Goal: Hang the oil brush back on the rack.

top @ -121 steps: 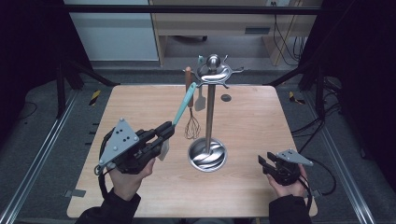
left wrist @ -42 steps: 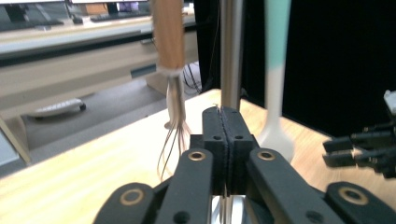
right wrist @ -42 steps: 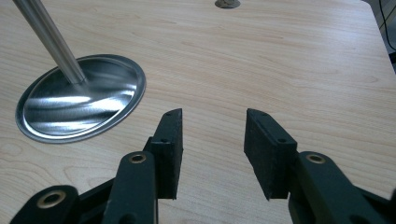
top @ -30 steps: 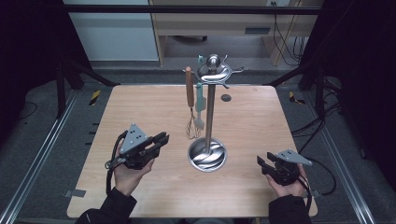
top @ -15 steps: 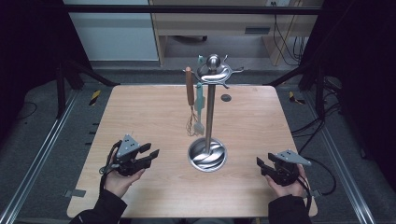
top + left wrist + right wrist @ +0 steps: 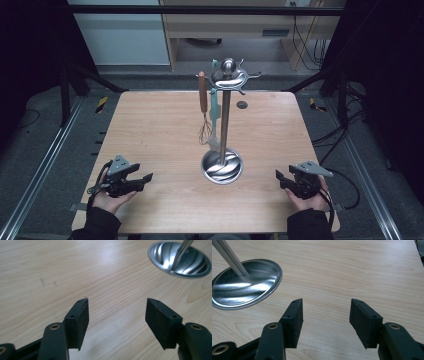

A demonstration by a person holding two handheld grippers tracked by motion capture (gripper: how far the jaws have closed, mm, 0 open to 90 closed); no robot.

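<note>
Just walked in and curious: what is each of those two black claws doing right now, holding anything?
Left gripper: open, nothing between its jaws, which have just been opening.
Right gripper: open, nothing between its jaws, which have just been opening a little.

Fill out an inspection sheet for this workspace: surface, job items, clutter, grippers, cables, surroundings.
Surface: wooden table, bare around the stand.
Job's things: metal utensil stand upright near the middle, on a round base; whisk with brown handle and teal spatula hang from its top hooks.
Clutter: small dark round thing on the table behind the stand.
Grippers: left gripper open, nothing between the jaws, which have just been opening; right gripper open, likewise empty and just opening.
Cables: black cable trails from the right gripper; loose wires on the floor at far right.
Surroundings: dark frame rails, grey floor, desk behind.
</note>
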